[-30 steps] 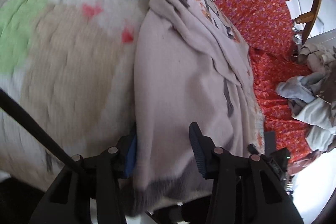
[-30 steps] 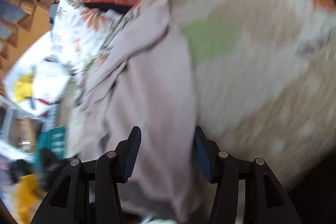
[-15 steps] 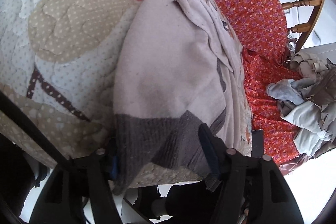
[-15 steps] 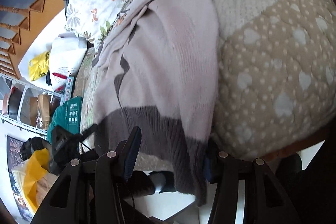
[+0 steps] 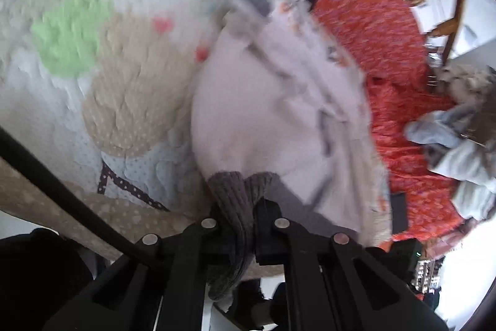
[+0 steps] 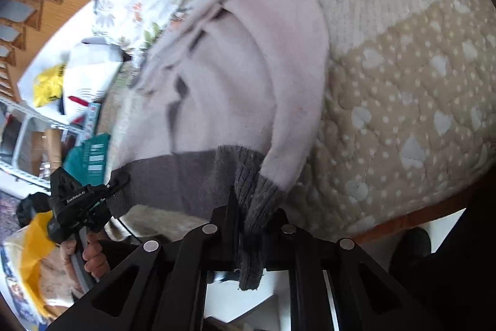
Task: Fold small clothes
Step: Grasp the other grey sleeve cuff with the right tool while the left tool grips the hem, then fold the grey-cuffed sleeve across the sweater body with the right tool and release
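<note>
Both claws are clamping the dark grey ribbed hem of the pale pink knitted sweater lying on the patchwork quilted bed: left claw clenched, right claw closing on it

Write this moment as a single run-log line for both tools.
left tool: shut on sweater grey hem | right tool: closing, grey hem pinched between pads | sweater: lying on quilt at bed edge
</note>
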Demonstrator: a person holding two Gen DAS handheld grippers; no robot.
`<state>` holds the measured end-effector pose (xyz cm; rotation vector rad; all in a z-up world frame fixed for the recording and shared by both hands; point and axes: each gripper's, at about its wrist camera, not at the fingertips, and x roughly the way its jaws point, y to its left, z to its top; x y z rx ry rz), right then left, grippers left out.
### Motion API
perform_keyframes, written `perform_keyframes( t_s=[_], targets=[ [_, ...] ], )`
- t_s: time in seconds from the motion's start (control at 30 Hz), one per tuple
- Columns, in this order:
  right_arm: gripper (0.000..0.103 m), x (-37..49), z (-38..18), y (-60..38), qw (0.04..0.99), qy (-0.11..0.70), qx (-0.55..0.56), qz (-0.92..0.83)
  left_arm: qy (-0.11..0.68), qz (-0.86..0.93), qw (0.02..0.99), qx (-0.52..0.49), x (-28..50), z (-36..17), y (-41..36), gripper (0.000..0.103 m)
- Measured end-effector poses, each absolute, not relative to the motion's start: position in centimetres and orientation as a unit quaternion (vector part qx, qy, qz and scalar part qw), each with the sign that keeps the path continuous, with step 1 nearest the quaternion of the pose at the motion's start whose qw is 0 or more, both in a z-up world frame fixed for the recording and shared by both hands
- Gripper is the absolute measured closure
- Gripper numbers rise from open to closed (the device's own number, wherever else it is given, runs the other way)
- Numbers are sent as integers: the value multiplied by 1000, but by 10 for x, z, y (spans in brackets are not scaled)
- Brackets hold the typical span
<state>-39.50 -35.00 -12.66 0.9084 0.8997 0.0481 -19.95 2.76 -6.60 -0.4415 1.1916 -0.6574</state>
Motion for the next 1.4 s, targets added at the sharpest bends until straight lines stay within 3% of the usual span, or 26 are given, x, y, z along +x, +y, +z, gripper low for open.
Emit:
perform_keyframes(
  t_s=[0.13,0.4,0.77,1.03,1.3,1.37,1.4],
  targets=[
    [93,-429,-99,-351,804,409,428,56,522,-322,770,-177,-239,-40,43,100],
    [93,-433,-95,-347,797,425,424,67,551,-292,750,-219,-238,-67,55,100],
    [92,-314,-12,-394,865,354,352,51,504,-302,780,-213,-86,-5,-17,100],
    [92,-208,-35,-441,854,366,369,0,506,-285,784,-219,15,-23,-80,100],
    [92,-151,-53,-474,851,371,371,-22,511,-269,786,-219,58,-47,-114,99],
    [92,-140,-61,-486,851,369,373,-33,508,-257,794,-214,64,-50,-120,94],
    [91,-133,-64,-492,851,366,374,-35,506,-252,797,-213,67,-51,-122,86]
  ],
)
